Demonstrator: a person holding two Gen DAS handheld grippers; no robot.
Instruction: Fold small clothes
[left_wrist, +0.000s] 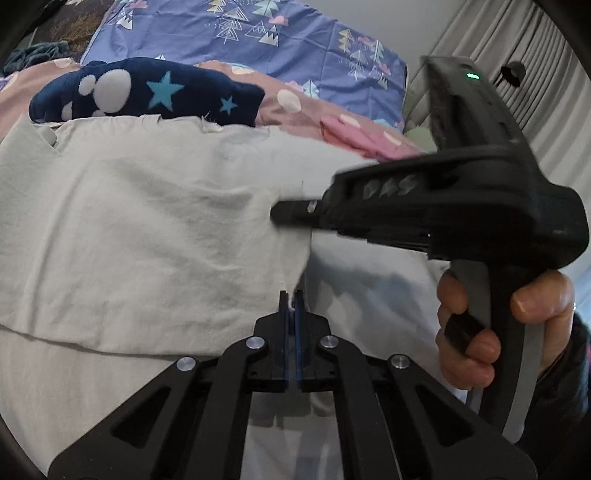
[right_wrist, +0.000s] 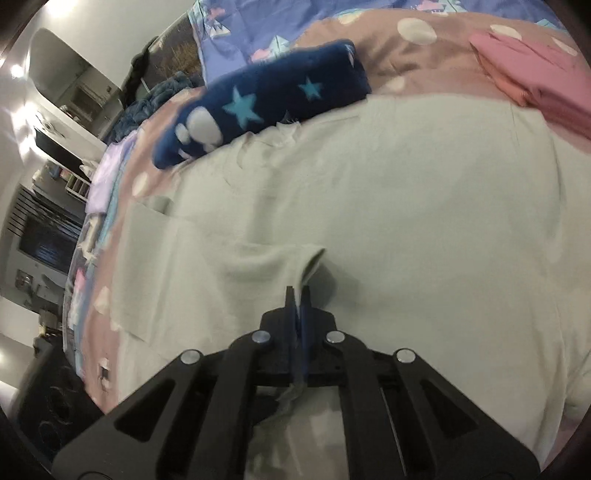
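Jaws of both grippers are pressed together on thin fabric: the left gripper (left_wrist: 291, 301) pinches the near edge of the pale cloth (left_wrist: 147, 229), the right gripper (right_wrist: 299, 295) a raised fold of it. That cloth lies spread on a pink dotted bedspread (right_wrist: 388, 62). Beyond it rests a folded navy star-print garment (left_wrist: 147, 92); a pink folded garment (right_wrist: 535, 74) lies at the far right.

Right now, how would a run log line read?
step: fold | left gripper: shut on cloth | right gripper: shut on cloth
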